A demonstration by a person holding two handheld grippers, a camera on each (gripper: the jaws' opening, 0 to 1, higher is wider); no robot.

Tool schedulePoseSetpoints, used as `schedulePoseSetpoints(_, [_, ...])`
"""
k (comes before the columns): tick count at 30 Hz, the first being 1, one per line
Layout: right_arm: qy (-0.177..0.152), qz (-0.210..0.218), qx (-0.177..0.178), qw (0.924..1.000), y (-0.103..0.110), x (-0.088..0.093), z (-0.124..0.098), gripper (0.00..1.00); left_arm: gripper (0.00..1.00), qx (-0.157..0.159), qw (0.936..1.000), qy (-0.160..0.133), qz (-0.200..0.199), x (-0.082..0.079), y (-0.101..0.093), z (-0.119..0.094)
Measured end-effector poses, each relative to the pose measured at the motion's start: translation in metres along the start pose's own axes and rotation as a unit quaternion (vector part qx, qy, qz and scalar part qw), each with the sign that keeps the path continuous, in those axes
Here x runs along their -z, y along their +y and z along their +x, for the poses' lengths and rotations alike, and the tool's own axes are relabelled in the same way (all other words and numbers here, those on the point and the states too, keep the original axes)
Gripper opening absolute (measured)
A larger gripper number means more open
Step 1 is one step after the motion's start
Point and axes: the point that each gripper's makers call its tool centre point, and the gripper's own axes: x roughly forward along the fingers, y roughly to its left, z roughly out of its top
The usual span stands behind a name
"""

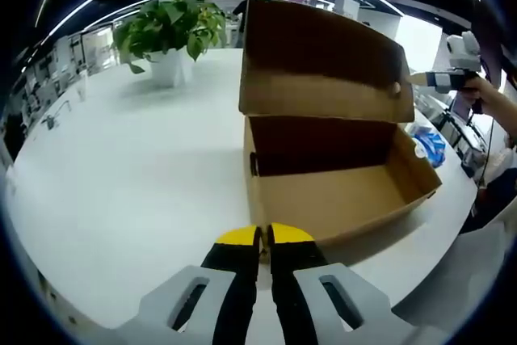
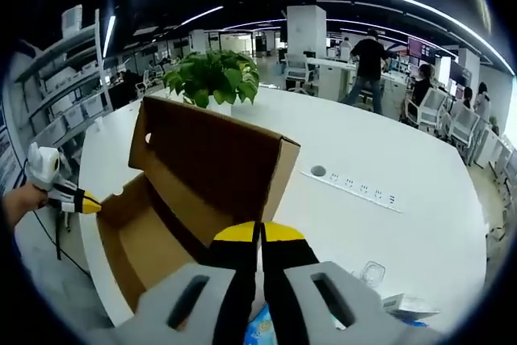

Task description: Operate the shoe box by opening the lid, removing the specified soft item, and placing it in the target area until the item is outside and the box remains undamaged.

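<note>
The brown cardboard shoe box [image 1: 339,199] stands on the white table with its lid [image 1: 323,62] raised upright. What I can see of its inside is bare. My left gripper [image 1: 263,237] is shut, its yellow tips pinched at the box's near corner wall; in the right gripper view it comes in from the left [image 2: 90,204]. My right gripper [image 2: 260,233] is shut at the lid's [image 2: 218,159] side edge, and from the left gripper view it sits at the lid's right edge [image 1: 414,79]. A blue and white soft item [image 1: 430,147] lies on the table beside the box.
A potted green plant [image 1: 170,30] stands on the white table [image 1: 121,167] behind the box. A power socket strip [image 2: 351,183] is set into the tabletop. A small clear object [image 2: 371,274] and a white packet [image 2: 405,305] lie near the table edge. People stand far behind [image 2: 367,62].
</note>
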Motion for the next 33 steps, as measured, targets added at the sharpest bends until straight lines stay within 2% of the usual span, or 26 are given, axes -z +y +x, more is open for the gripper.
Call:
schedulePoseSetpoints(18, [-0.053, 0.062, 0.0, 0.9967, 0.018, 0.011, -0.025, 0.0, 0.01, 0.0, 0.9998, -0.002, 0.022, 0.0, -0.001, -0.001])
schedulePoseSetpoints(25, [-0.061, 0.089, 0.001, 0.9942, 0.023, 0.016, -0.031, 0.0, 0.02, 0.001, 0.9997, -0.004, 0.025, -0.001, 0.0, -0.002])
schedulePoseSetpoints(33, [-0.066, 0.091, 0.006, 0.9936, 0.03, 0.022, -0.036, 0.0, 0.02, 0.0, 0.9995, 0.0, 0.031, -0.003, 0.0, -0.003])
